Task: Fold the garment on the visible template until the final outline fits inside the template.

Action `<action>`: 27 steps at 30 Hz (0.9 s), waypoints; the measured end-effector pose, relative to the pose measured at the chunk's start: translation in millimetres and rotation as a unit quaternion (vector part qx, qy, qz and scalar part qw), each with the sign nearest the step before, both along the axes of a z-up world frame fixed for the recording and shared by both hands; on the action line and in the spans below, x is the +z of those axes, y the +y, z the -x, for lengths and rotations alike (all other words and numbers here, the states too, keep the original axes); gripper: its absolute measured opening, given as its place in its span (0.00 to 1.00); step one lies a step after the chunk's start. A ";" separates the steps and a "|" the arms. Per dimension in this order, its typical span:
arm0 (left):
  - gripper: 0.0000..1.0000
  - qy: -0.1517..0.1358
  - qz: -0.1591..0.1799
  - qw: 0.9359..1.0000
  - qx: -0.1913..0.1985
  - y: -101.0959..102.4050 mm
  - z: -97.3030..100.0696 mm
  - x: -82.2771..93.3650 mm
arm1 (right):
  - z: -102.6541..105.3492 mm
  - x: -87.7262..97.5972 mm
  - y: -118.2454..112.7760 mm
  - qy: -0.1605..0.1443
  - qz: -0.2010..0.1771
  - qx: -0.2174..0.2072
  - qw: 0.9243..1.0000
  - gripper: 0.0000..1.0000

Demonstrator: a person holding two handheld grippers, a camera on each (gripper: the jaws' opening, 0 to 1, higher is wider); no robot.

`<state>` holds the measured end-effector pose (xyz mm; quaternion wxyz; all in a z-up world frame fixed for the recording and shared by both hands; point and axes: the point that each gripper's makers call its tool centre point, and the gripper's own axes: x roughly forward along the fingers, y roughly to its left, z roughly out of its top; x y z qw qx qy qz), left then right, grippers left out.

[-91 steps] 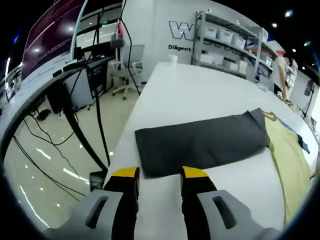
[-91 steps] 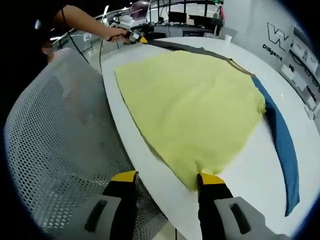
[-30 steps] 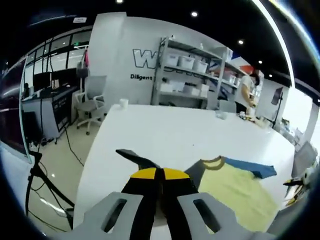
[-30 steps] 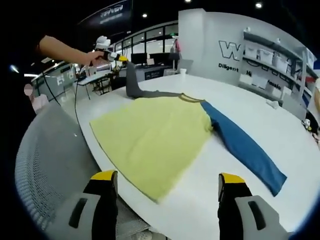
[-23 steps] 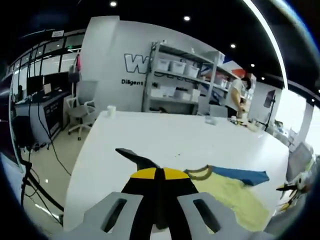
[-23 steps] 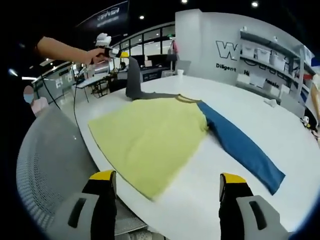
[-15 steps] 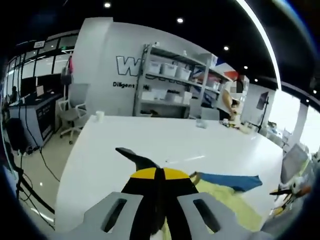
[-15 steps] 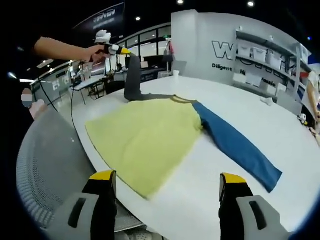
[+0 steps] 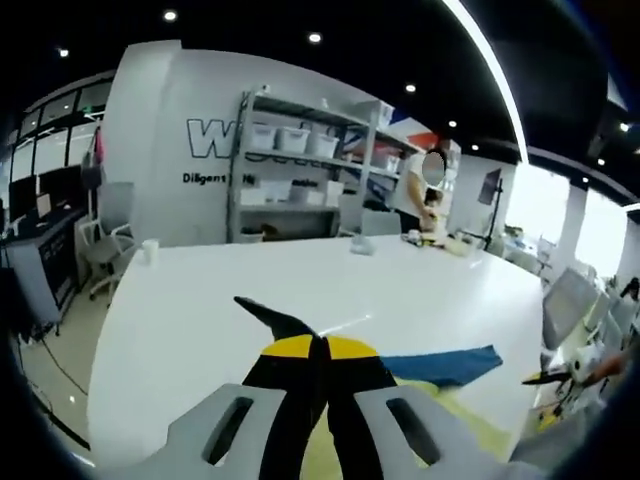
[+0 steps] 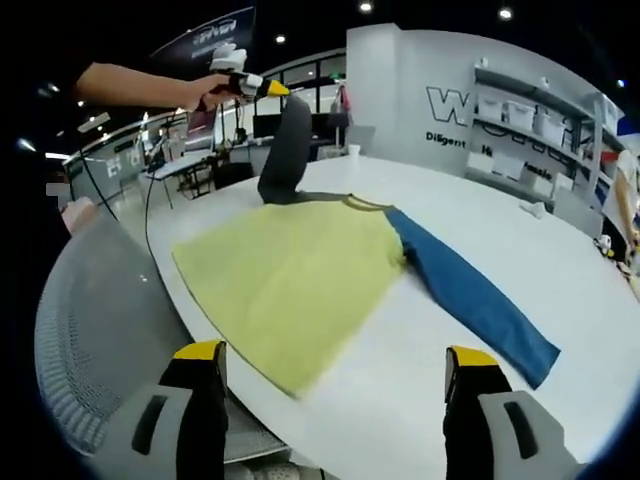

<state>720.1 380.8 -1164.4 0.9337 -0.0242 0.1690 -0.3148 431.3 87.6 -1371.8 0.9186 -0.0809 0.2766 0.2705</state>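
Observation:
The garment is a shirt with a yellow body (image 10: 290, 275), a blue sleeve (image 10: 470, 295) and a grey sleeve (image 10: 285, 150), spread on the white table (image 10: 560, 260). My left gripper (image 10: 283, 92), held by a hand, is shut on the grey sleeve's end and holds it up above the shoulder. In the left gripper view the shut left gripper (image 9: 312, 345) pinches grey cloth (image 9: 268, 314), with the blue sleeve (image 9: 445, 365) flat beyond. My right gripper (image 10: 335, 355) is open over the near table edge, short of the yellow hem, holding nothing.
A grey mesh chair (image 10: 90, 330) sits at the table's near left edge. A white cup (image 9: 150, 248) stands on the far table. Shelves with white bins (image 9: 300, 180) line the back wall, with a person (image 9: 425, 195) beside them. Desks and monitors are at far left.
The left gripper closed on the grey sleeve and raised it off the table, higher in each frame. The right gripper drew back from the yellow hem and stays open.

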 end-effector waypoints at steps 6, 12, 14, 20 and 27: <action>0.01 0.002 -0.012 1.000 -0.023 -25.7 0.1 -1.1 | 3.7 -0.9 -7.2 0.001 0.003 -0.009 1.000 0.89; 0.00 0.012 -0.018 0.999 -0.038 -49.7 1.3 -8.4 | 7.1 1.5 -16.0 0.002 -0.001 -0.025 1.000 0.89; 0.00 0.015 -0.020 0.999 -0.039 -55.1 0.8 -11.6 | 9.3 1.6 -18.0 0.002 -0.001 -0.027 1.000 0.89; 0.00 0.025 -0.020 0.999 -0.014 -65.9 -7.7 -21.1 | 13.8 3.6 -26.6 0.001 0.000 -0.038 0.999 0.89; 0.00 0.032 -0.021 0.999 -0.014 -82.9 -13.7 -32.0 | 18.7 7.1 -36.2 0.000 0.004 -0.049 0.999 0.89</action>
